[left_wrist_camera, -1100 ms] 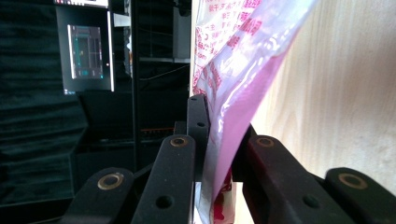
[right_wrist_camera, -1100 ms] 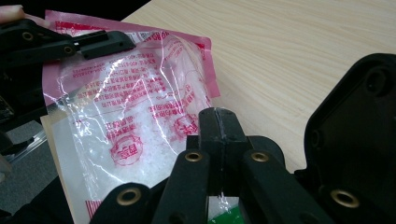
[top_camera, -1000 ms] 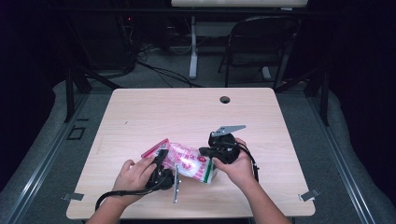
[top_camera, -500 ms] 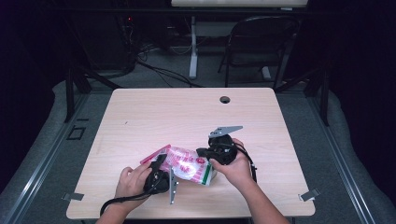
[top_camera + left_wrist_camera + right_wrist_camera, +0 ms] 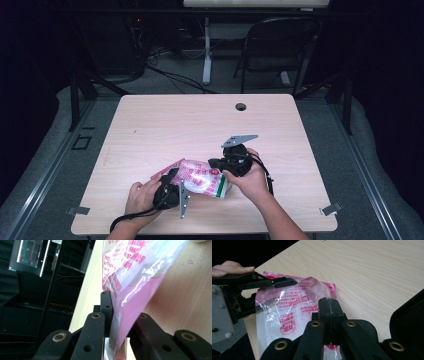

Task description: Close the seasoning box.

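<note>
The left claw point(image 5: 172, 186) is clamped on the bag's point(image 5: 202, 179) edge at 7 o'clock on the bench point(image 5: 200, 125). The bag looks light, limp and slippery; the thicker sealed edges are the best hold. The right claw point(image 5: 329, 305) pinches the bag's opposite edge.

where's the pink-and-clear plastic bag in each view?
High view: plastic bag at the table's near edge, between both grippers.
Left gripper view: centre to top right, pinched in the jaws.
Right gripper view: left of centre.
Shared landmark: light wooden table.
</note>
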A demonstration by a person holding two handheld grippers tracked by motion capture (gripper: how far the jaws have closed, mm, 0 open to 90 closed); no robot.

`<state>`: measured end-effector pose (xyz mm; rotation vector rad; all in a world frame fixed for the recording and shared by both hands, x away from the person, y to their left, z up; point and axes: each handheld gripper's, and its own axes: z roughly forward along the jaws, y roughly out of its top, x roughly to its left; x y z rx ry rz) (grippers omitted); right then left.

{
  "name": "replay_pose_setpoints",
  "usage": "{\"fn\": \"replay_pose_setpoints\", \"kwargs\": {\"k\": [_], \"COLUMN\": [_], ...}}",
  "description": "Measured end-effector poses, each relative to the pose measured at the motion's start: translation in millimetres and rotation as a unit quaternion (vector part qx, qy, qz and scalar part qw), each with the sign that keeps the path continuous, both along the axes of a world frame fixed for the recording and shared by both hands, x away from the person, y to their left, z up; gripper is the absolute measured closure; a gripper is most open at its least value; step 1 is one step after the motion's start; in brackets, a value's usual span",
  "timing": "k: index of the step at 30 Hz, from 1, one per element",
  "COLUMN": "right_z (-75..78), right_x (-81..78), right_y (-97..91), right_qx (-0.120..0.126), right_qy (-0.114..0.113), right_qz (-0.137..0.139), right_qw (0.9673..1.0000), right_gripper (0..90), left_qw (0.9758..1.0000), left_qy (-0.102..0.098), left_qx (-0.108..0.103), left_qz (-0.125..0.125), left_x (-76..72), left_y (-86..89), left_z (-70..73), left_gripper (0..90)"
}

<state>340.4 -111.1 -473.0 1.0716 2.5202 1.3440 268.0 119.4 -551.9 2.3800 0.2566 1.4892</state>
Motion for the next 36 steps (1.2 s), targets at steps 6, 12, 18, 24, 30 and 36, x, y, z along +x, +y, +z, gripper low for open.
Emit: {"fn": "replay_pose_setpoints", "kwargs": {"k": [6, 12, 18, 24, 30, 36], "right_z": [0.7, 1.4, 0.6, -0.2, -0.3, 4.0], "right_x": [-1.0, -2.7, -2.3, -2.3, -2.4, -3.0], "right_y": [3.0, 6.7, 8.3, 10.1, 11.5, 6.2], "right_qx": [0.006, 0.011, 0.008, 0.008, 0.015, 0.034], "right_qy": [0.001, 0.0, 0.0, 0.0, -0.003, -0.009], "right_qz": [0.007, 0.011, 0.016, 0.02, 0.023, 0.014], "right_qw": [1.0, 0.9999, 0.9998, 0.9998, 0.9996, 0.9993], "right_gripper": [90.0, 90.0, 90.0, 90.0, 87.0, 81.2], "left_qw": [0.9998, 0.9992, 0.9957, 0.9911, 0.9823, 0.9704], "left_qy": [0.018, 0.033, 0.065, 0.09, 0.127, 0.161], "left_qx": [-0.01, -0.024, -0.066, -0.098, -0.138, -0.18], "left_qz": [0.003, 0.003, 0.005, 0.003, 0.006, 0.006], "left_x": [1.5, 2.7, 6.4, 8.2, 11.9, 17.4], "left_y": [1.6, 2.3, 6.1, 9.0, 16.3, 24.5], "left_z": [-5.5, -10.8, -12.1, -15.2, -14.9, -13.8], "left_gripper": [84.1, 83.9, 85.8, 88.3, 89.1, 89.1]}}
